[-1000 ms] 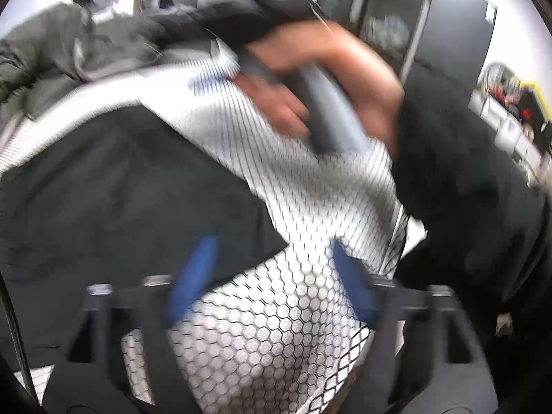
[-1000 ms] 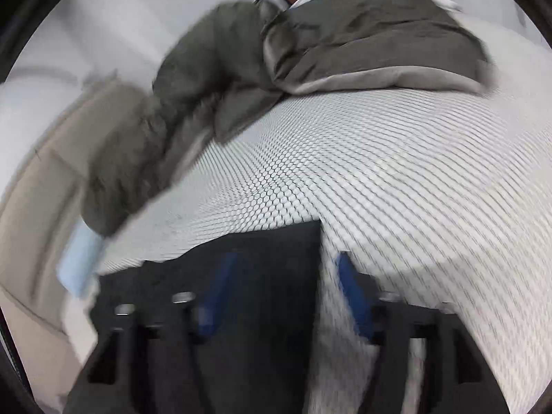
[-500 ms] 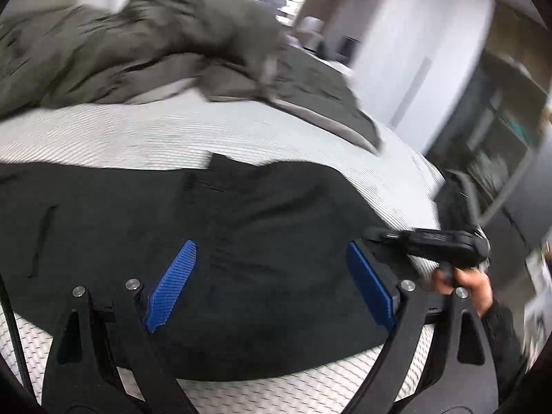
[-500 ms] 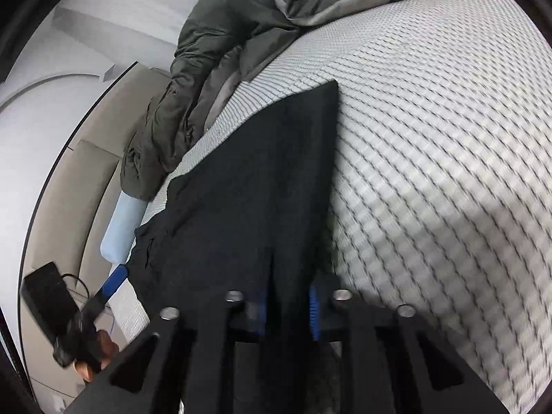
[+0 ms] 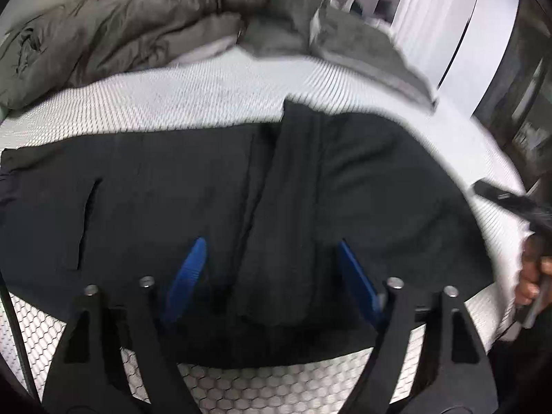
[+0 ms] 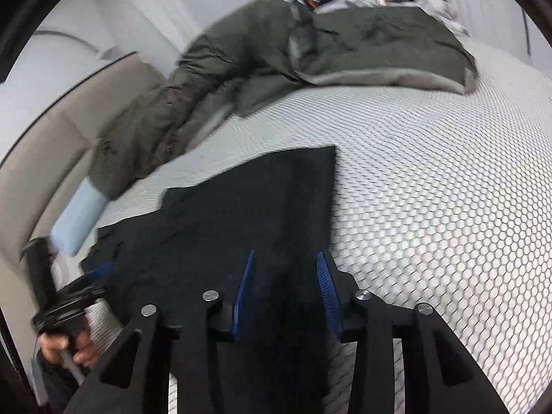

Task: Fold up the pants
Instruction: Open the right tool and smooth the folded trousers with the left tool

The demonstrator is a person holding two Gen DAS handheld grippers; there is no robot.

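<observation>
Black pants point(image 5: 155, 200) lie spread flat across a white honeycomb-patterned mattress point(image 5: 172, 96). My left gripper point(image 5: 272, 276) hangs over the pants' near edge. Its jaws are closing, and a raised fold of the black cloth runs between the blue pads without touching them. In the right wrist view the pants point(image 6: 241, 207) stretch away to a square hem. My right gripper point(image 6: 284, 289) is over their near end, its jaws opening, with cloth between the pads and not pinched. Each gripper shows in the other's view: the right gripper point(image 5: 510, 203) and the left gripper point(image 6: 69, 296), each held by a hand.
A crumpled olive-grey duvet point(image 5: 138, 27) lies heaped along the far side of the mattress point(image 6: 431, 172). A light blue pillow point(image 6: 76, 217) rests against the beige headboard point(image 6: 51, 131). A dark cabinet point(image 5: 531, 69) stands beyond the bed's right side.
The left view swung from a hand over the mattress to above the pants, and its jaws narrowed a little. The right gripper shut on the pants' edge, then parted again.
</observation>
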